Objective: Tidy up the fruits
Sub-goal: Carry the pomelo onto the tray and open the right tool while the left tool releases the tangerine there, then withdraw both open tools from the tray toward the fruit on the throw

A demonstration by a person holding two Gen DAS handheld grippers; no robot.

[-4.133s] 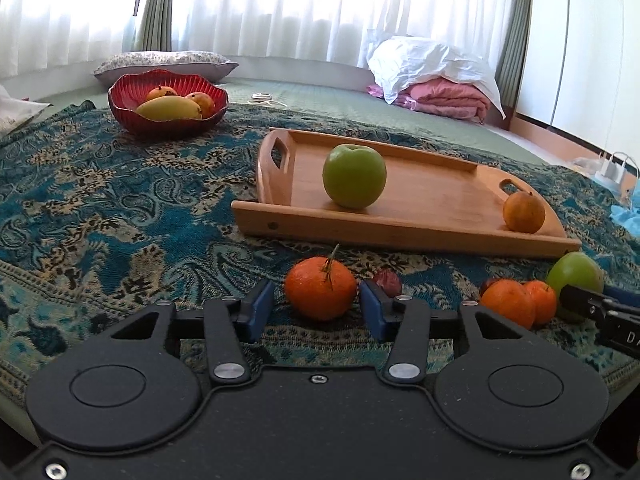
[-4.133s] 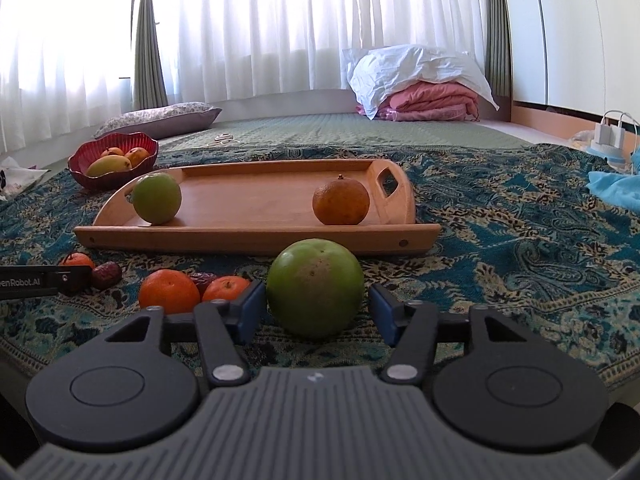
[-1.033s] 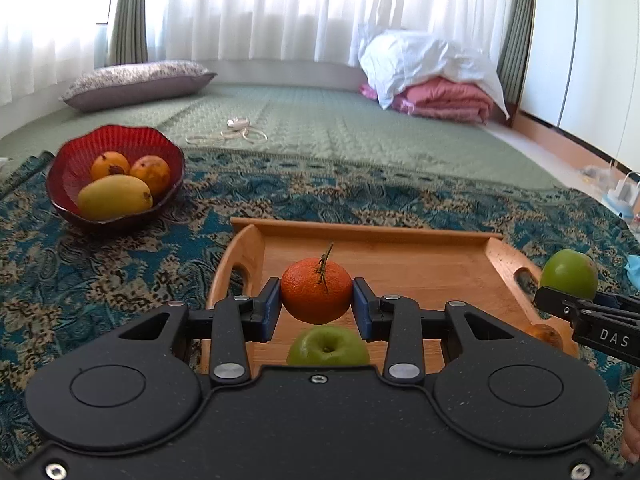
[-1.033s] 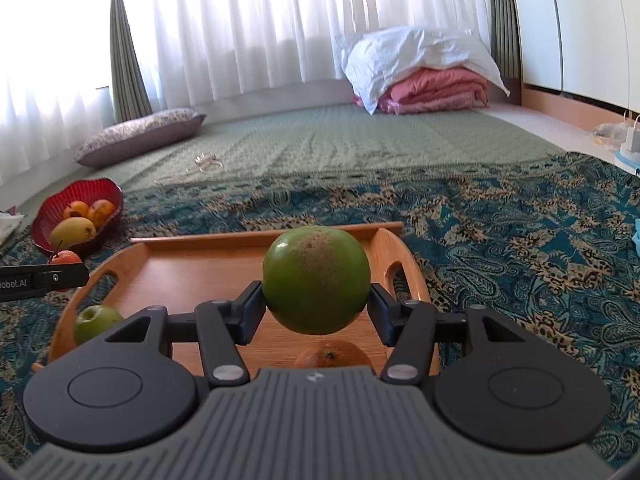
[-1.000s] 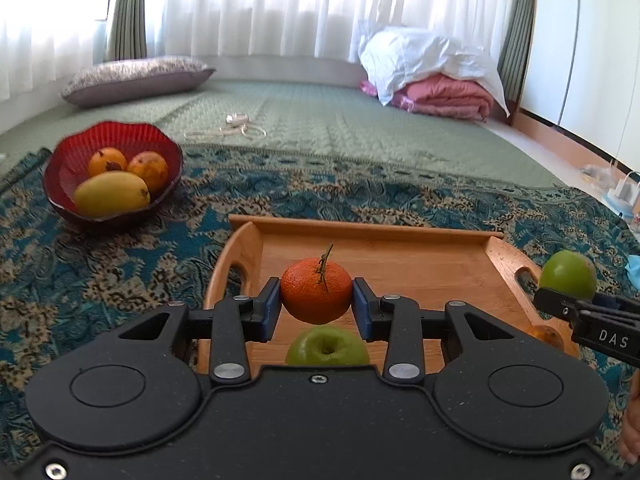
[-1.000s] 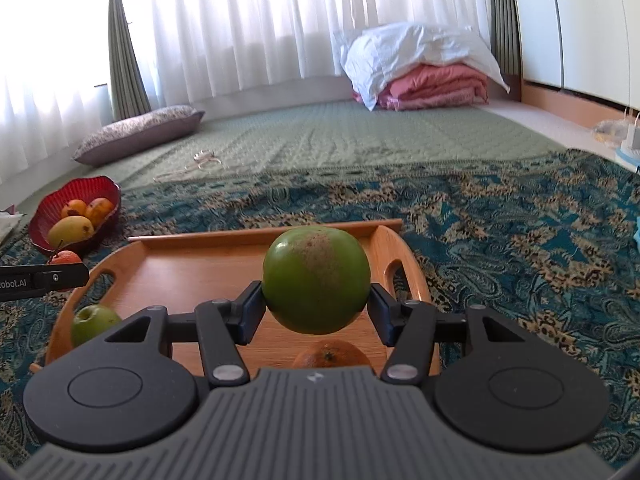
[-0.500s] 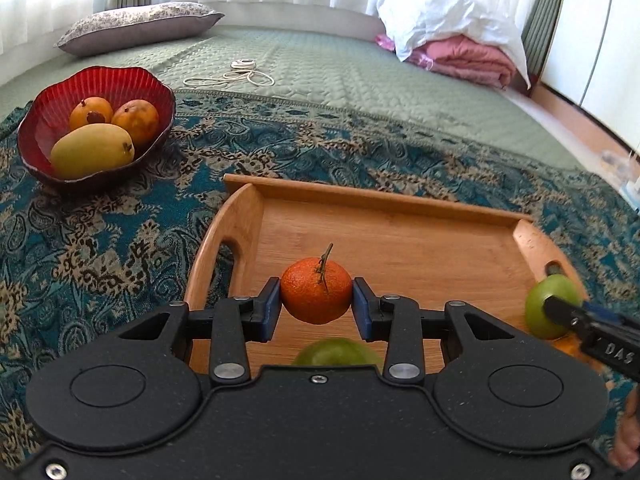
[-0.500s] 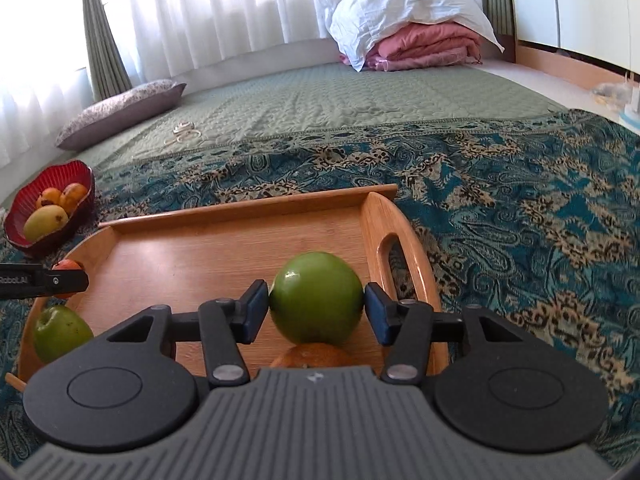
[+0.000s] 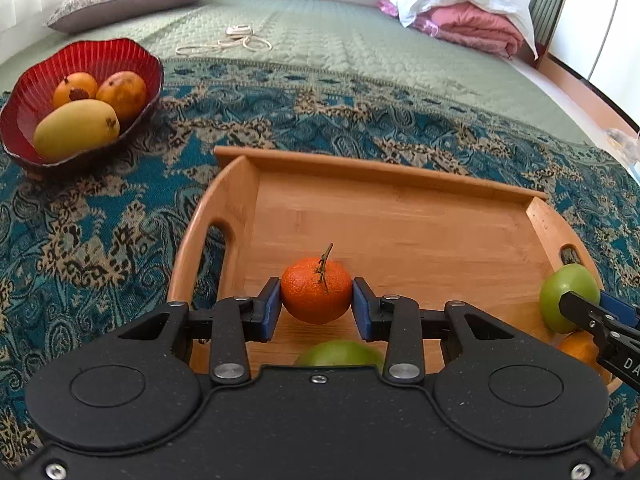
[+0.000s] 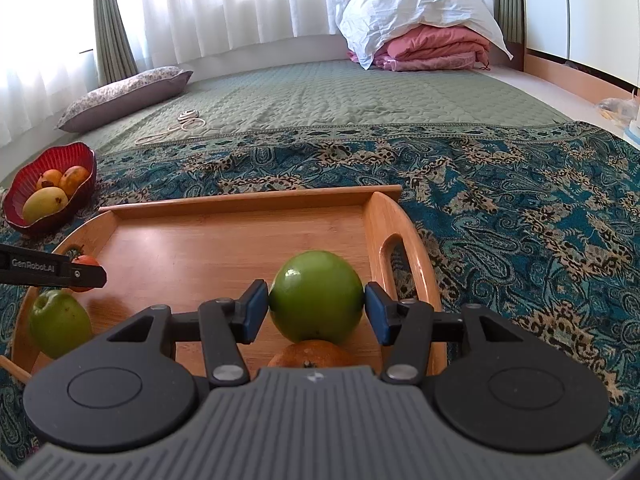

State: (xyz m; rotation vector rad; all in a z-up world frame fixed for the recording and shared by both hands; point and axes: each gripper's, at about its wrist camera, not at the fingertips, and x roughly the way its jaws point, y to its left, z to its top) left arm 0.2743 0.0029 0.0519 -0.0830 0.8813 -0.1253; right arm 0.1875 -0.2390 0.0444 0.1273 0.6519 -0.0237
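Tangerine (image 9: pixel 316 295) sits pinched between the blue pads of the left gripper (image 9: pixel 316 306), its thin stem (image 9: pixel 325 262) pointing up and tilted slightly away from the camera; the fruit is nearly round, so no long axis stands out. It hangs over the near left part of the wooden tray (image 9: pixel 400 178), above a green apple (image 9: pixel 340 354) lying on the tray floor. The right gripper (image 10: pixel 316 306) has its jaws set wider, both pads against a large green fruit (image 10: pixel 316 294) above the tray's right end, with an orange (image 10: pixel 310 354) just beneath it. White lettering on the left gripper's finger (image 10: pixel 52 270) reads "GenRoboLAI"; on the right gripper's finger (image 9: pixel 600 330), only "D" shows. A red bowl (image 9: pixel 116 52) with a mango (image 9: pixel 76 128) stands apart on the patterned blanket (image 9: pixel 100 220).
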